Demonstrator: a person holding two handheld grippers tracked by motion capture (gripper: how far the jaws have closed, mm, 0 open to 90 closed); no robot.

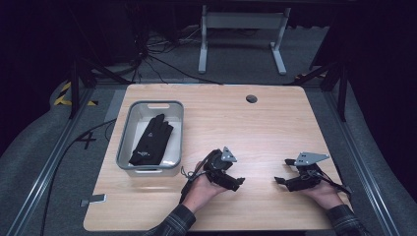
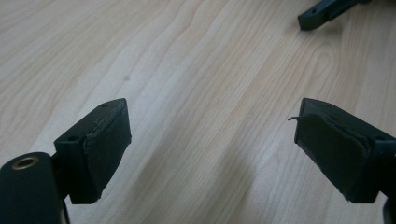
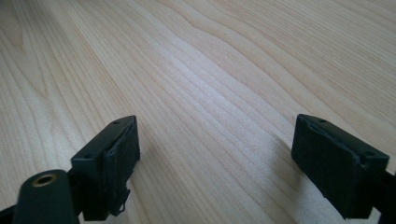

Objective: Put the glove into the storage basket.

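So right now both sets of tongs are sitting low over the near part of the counter (image 1: 275, 123) with nothing in them. The left tongs (image 1: 238, 184) are spread wide, bare wood between the pads in the left gripper view, and the right tongs (image 1: 284, 171) are released too, same empty gap in the right gripper view. The black glove (image 1: 152, 140) is lying flat in the grey bin (image 1: 124, 142) over on the left side, fingers pointing to the far end, cuff toward the person, well apart from both hands. Looks to me like the glove job is basically parked and the hands are just resting. If the next thing is going back for it, I'd send the left tongs since they're the nearer ones, come in from above so you clear the bin's wall, and pinch a good fold of fabric near the cuff rather than a fingertip. Soft cloth slips and drags, so lift straight up before moving sideways or it'll snag the rim. Keep the right tongs out of the way, cable included.
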